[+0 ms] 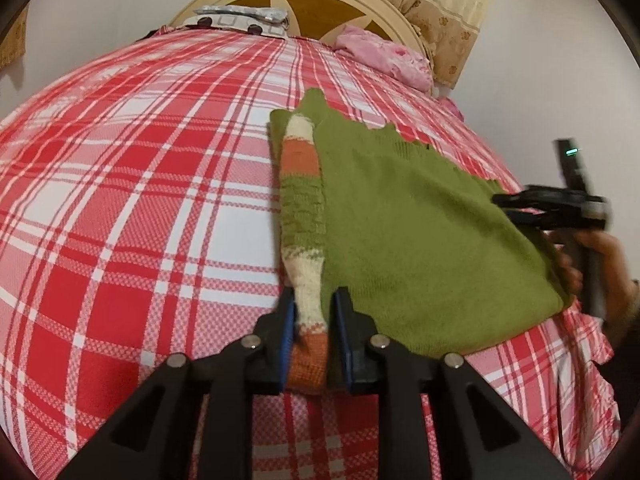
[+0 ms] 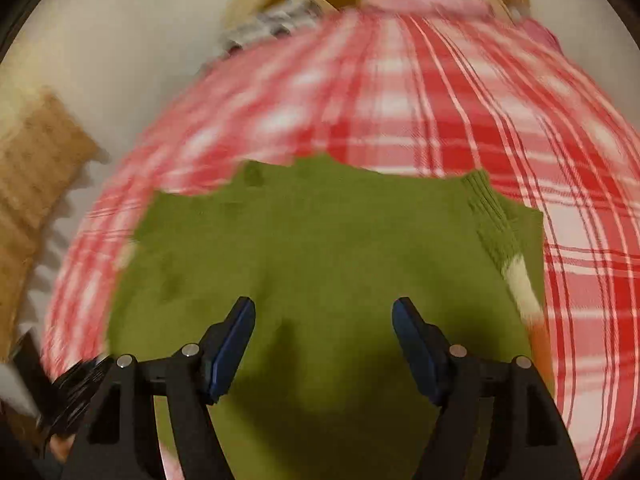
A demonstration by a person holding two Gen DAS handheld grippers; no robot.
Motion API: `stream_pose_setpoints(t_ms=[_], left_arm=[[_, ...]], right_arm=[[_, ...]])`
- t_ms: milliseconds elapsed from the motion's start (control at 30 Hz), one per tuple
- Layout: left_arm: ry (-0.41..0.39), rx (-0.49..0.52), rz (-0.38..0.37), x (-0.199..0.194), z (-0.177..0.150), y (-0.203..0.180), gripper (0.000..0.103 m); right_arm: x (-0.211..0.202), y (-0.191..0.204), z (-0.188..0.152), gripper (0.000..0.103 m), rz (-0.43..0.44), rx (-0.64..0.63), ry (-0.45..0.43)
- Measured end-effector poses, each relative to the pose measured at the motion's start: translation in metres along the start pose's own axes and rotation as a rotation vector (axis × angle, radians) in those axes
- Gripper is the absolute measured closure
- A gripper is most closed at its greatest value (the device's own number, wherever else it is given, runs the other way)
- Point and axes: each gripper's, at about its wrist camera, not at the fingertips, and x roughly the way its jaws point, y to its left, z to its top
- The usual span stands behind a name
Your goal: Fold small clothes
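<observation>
left fingers (image 1: 314,312) clamped on striped sleeve (image 1: 302,208), right fingers (image 2: 324,312) apparently apart above sweater (image 2: 320,240)

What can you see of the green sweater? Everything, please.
The green sweater is a small olive knit lying flat on the red plaid bedspread, its far edge scalloped. One striped sleeve, banded cream, orange and green with a ribbed green section, is folded lengthwise along the body's edge. The left gripper is shut on the sleeve's orange cuff end. The right gripper hovers open above the body, not gripping it.
</observation>
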Motion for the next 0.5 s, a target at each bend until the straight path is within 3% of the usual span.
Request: stream_pose_setpoints(t_ms=[33, 100, 133, 233, 367, 500], left_arm=[[0.001, -0.008, -0.007, 0.000, 0.000, 0.001, 0.080], [0.000, -0.011, -0.013, 0.000, 0.000, 0.002, 0.080], [0.000, -0.010, -0.013, 0.000, 0.000, 0.001, 0.080], [0.001, -0.016, -0.028, 0.000, 0.000, 0.003, 0.078], [-0.002, -0.015, -0.027, 0.000, 0.000, 0.001, 0.075], [-0.005, 0.010, -0.011, -0.002, -0.002, -0.004, 0.066]], right_arm=[[0.008, -0.013, 0.007, 0.031, -0.050, 0.031, -0.002], [0.010, -0.032, 0.020, 0.032, -0.006, 0.090, -0.037], [0.009, -0.036, 0.025, 0.032, -0.040, 0.104, -0.044], [-0.005, -0.024, 0.026, 0.032, -0.117, 0.069, -0.092], [-0.033, 0.037, -0.008, 0.031, 0.056, -0.085, -0.105], [-0.032, 0.105, -0.048, 0.031, 0.120, -0.312, -0.076]])
